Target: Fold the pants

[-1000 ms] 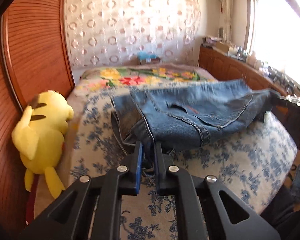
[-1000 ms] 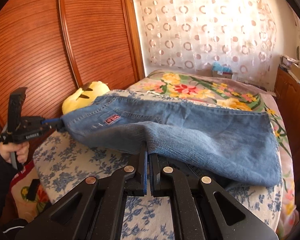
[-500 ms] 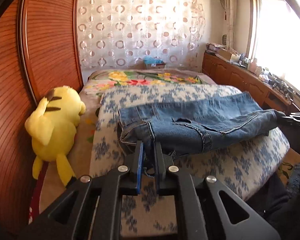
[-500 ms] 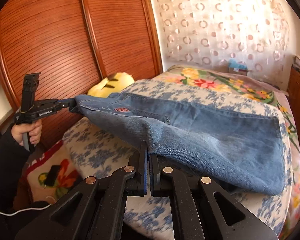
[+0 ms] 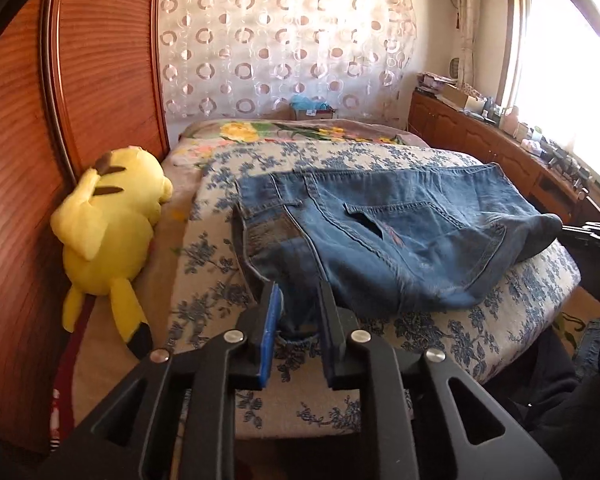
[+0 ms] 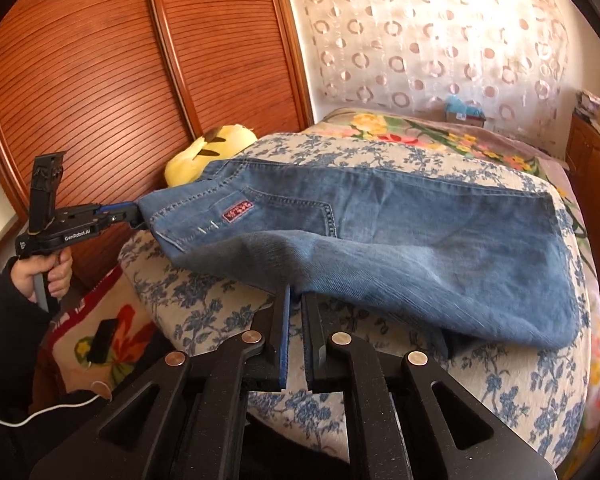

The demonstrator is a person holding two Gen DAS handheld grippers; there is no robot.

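Blue jeans (image 5: 400, 232) lie folded lengthwise across the floral bed cover (image 5: 440, 336). My left gripper (image 5: 298, 292) is at the waistband corner; its jaws are opening, and the denim hangs loose between the parted pads. In the right wrist view the jeans (image 6: 420, 240) stretch from the waist at left to the hems at right. My right gripper (image 6: 296, 294) pinches the near folded edge, its jaws starting to open with only a narrow gap. The left gripper (image 6: 136, 216) shows there too, held by a hand (image 6: 48, 276).
A yellow plush toy (image 5: 108, 232) lies between the bed and the wooden wardrobe doors (image 6: 100, 80). Low wooden cabinets (image 5: 480, 140) with clutter run under the window on the right. A flowered blanket (image 6: 412, 132) covers the bed's far end.
Both grippers pulled back toward the bed's near edge and the jeans sank from a taut hang to lie on the cover. The left jaws have parted.
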